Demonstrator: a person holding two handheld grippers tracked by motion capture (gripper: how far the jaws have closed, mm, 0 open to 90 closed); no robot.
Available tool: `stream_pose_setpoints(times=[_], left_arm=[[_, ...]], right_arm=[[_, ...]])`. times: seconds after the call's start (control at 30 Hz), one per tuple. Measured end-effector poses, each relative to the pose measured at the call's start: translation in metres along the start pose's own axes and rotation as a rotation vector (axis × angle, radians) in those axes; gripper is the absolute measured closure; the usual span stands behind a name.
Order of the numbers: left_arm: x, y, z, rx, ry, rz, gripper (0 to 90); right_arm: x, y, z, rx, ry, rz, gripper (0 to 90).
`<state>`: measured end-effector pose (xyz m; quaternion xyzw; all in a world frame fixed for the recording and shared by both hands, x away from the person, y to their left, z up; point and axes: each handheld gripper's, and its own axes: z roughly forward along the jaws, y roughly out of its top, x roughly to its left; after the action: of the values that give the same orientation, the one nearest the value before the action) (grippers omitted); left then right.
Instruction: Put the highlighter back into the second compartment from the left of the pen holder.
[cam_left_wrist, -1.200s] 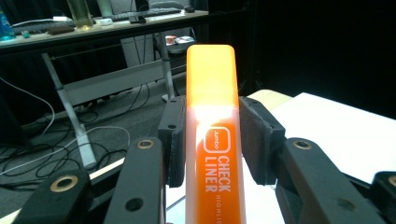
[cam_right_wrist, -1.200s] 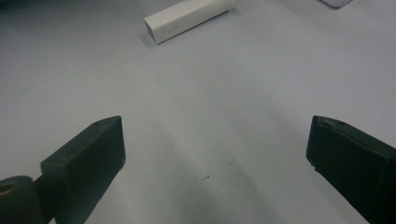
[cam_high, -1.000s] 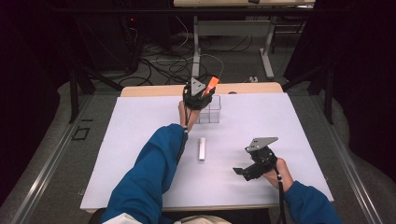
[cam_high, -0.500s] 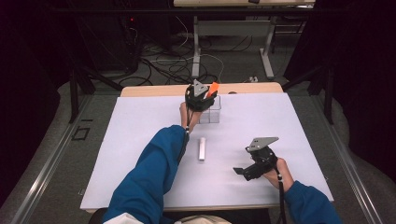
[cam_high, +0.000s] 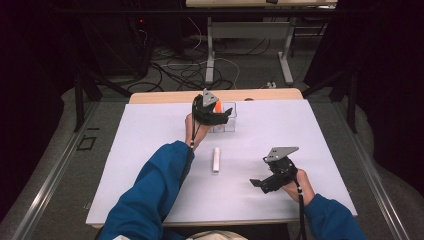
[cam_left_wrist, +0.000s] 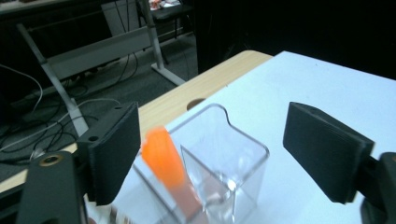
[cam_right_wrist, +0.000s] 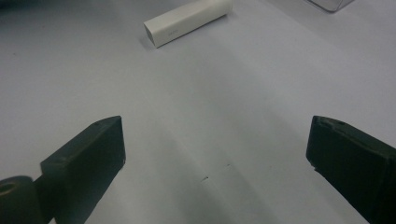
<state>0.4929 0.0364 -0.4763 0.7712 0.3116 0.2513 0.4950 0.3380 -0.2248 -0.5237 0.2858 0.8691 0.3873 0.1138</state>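
Now, notes on how the pieces lie.

Orange piece: orange stick (cam_left_wrist: 164, 161) stands tilted inside the clear box (cam_left_wrist: 219, 158), top end leaning toward the left gripper's left jaw, lower end down in the box; from above its tip shows at the box (cam_high: 218, 105).
Orange piece vs left gripper: just below and between the jaws, nearer the left jaw, apparently not pressed by either pad.
Left gripper: left gripper (cam_high: 220, 114) hangs over the box with jaws spread; they have just been opening, with the stick loose between them, so I judge a release into the box.
White piece: white bar (cam_high: 216, 159) lies flat on the table sheet (cam_high: 150, 150), outside the box, between the two hands.
White piece, long axis: in the high view it runs away from the person; in the right gripper view (cam_right_wrist: 187, 21) it lies slantwise, ahead and a little left of the jaws.
White piece vs right gripper: right gripper (cam_high: 261, 183) rests on the sheet near the bar, jaws spread wide, nothing between them.
Nearer hand: judged the right one, as its jaws already face the bar's way.
Coming move: judged a reach for the bar, pads set across its short width.
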Motion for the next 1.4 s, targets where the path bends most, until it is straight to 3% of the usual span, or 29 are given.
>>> stream_pose_setpoints(times=[0.07,0.1,0.27,0.43,0.47,0.8,0.9,1.2,1.4], left_arm=[[-0.001,-0.004,-0.007,0.008,-0.005,-0.013,16.8],[0.001,-0.005,-0.011,0.025,-0.008,0.001,16.5],[0.001,-0.018,-0.027,0.065,-0.023,-0.003,14.9],[0.001,-0.032,-0.039,0.085,-0.033,-0.032,13.2],[0.002,-0.035,-0.042,0.102,-0.037,-0.021,12.9],[0.003,-0.062,-0.057,0.164,-0.051,-0.027,10.4],[0.003,-0.068,-0.061,0.195,-0.053,-0.012,9.7],[0.0,-0.082,-0.076,0.235,-0.063,-0.022,9.2],[-0.005,-0.089,-0.085,0.261,-0.058,0.001,10.0]], right_arm=[[0.0,0.0,0.0,-0.001,0.002,-0.003,3.8],[0.0,0.0,0.0,0.009,0.007,0.001,3.8],[0.001,0.0,0.0,0.0,-0.003,0.012,3.8],[0.0,0.0,0.0,0.006,0.001,0.012,3.8],[0.0,0.0,0.0,0.005,0.002,0.015,3.8],[0.001,0.0,0.001,0.008,-0.002,0.012,3.8],[0.001,0.001,0.0,0.006,-0.004,0.011,3.8],[0.001,0.001,0.0,0.003,-0.003,0.006,3.8],[0.001,0.001,0.0,0.004,-0.005,0.001,3.9]])
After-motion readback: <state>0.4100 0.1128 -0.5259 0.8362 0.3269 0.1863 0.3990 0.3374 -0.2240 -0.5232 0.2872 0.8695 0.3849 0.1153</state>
